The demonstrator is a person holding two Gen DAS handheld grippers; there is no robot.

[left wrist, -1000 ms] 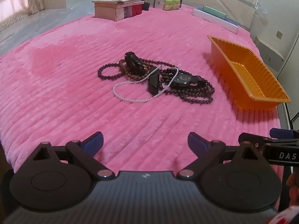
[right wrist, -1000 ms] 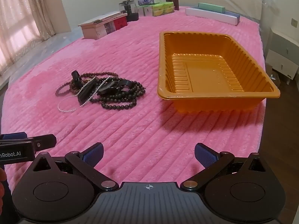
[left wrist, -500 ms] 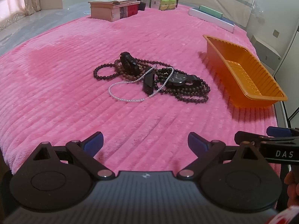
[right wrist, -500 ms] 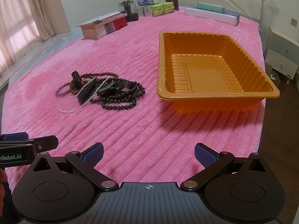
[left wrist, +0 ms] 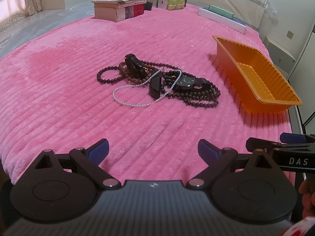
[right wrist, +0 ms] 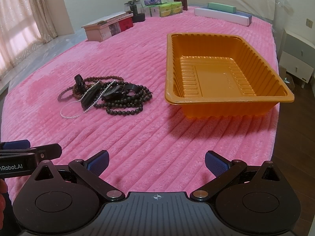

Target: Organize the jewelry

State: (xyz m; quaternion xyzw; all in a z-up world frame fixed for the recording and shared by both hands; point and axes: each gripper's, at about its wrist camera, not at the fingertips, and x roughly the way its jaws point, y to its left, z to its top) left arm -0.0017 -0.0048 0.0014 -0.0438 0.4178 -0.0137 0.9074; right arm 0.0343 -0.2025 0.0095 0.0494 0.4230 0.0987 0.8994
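- Two grippers hung over the near edge of the pink blanket (left wrist: pixel 78 102): the left gripper (left wrist: pixel 153 149) and the right gripper (right wrist: pixel 156 160) both had their jaws spread wide, with nothing held.
- Farther in, near the middle of the blanket, the jewelry lay in one tangled heap: a pearl necklace (left wrist: pixel 126 101) at its near left, dark bead strands (left wrist: pixel 198 98), and a black watch (left wrist: pixel 186 82).
- The heap sat almost straight ahead of the left gripper, its long axis running left to right; from the right gripper it lay ahead and off to the left. The left hand looked the nearer, better-placed one.
- The orange tray (right wrist: pixel 283 98), empty, stood right of the heap, apart from it, by the blanket's right edge.
- Along the far edge were books (right wrist: pixel 106 29) and boxes (right wrist: pixel 161 7).
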